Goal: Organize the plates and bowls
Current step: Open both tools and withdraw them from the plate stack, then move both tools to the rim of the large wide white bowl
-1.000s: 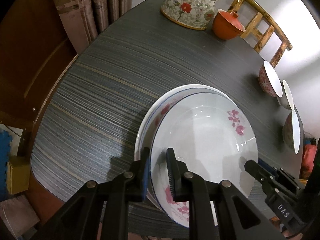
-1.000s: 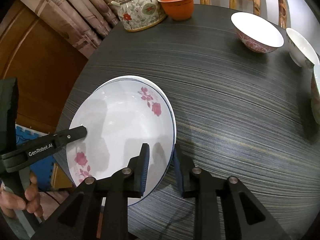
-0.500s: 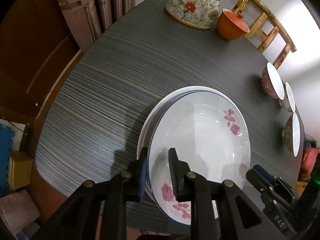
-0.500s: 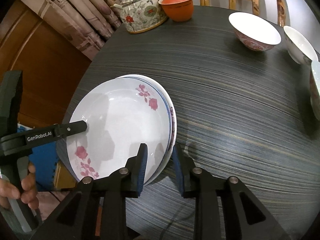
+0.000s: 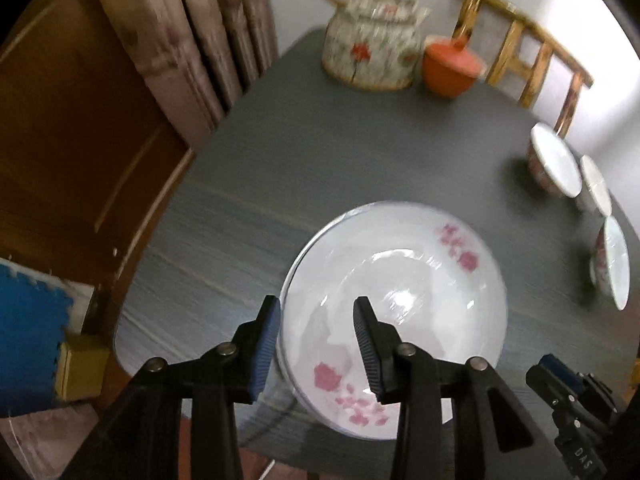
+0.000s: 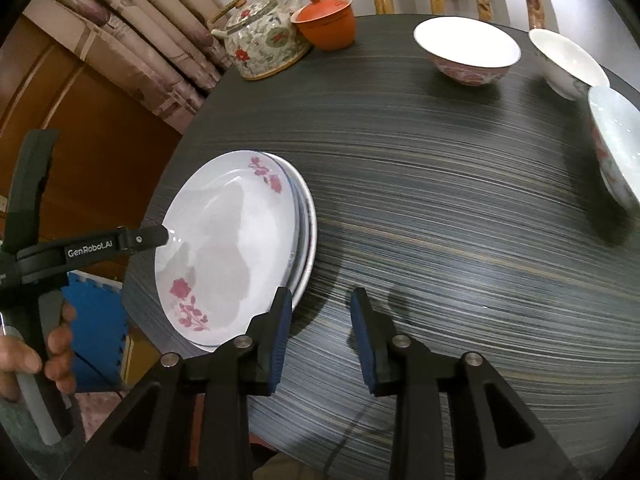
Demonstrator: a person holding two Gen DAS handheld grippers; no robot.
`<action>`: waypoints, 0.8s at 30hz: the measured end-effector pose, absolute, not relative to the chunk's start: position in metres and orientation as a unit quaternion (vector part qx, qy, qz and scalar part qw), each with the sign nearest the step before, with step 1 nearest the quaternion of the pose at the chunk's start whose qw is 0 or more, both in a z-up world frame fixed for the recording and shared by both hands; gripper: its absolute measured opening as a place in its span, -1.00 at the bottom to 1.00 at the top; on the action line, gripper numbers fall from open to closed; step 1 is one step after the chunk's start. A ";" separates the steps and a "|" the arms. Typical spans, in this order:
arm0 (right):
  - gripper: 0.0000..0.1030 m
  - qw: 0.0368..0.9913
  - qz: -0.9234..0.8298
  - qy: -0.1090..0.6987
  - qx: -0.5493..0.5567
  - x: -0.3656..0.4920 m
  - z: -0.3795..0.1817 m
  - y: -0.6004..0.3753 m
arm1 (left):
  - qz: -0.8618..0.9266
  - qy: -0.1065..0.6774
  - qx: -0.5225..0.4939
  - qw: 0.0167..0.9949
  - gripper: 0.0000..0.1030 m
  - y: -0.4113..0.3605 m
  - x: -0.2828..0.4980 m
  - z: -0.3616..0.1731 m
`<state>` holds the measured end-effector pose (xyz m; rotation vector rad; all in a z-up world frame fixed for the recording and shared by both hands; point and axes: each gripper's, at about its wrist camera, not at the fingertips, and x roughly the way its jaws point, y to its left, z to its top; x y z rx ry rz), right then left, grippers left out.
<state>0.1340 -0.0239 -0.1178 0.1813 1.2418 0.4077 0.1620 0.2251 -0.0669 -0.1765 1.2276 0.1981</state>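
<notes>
A white plate with pink flowers (image 5: 400, 280) (image 6: 232, 248) lies on top of a stack of plates (image 6: 307, 224) at the near left of the dark striped table (image 6: 440, 200). My left gripper (image 5: 316, 332) is open, its jaws apart over the plate's near rim; it shows at the left of the right wrist view (image 6: 120, 242). My right gripper (image 6: 320, 324) is open and empty, just off the stack's right edge. Three bowls stand at the far right: one pink-patterned (image 6: 466, 50), one white (image 6: 568, 60), one at the edge (image 6: 616, 148).
A floral teapot (image 6: 260, 44) and an orange lidded cup (image 6: 326, 24) stand at the table's far side. A wooden chair (image 5: 520, 48) is behind it. Curtains (image 5: 208, 40) and a wooden door are to the left. The table's near edge is just below the plates.
Both grippers have opened and let go of the flowered plate, which now rests on the stack. Both have drawn back and up a little; the left wrist view is blurred by motion.
</notes>
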 end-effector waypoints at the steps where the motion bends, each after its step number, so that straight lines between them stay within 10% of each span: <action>1: -0.43 0.791 0.188 0.575 0.085 0.133 -0.117 -0.028 | 0.092 0.559 -0.083 0.820 -0.25 0.222 0.162 -0.062; 24: -0.34 0.838 0.082 0.529 0.107 0.125 -0.071 -0.225 | -0.065 0.533 -0.074 0.841 -0.07 0.041 0.187 -0.033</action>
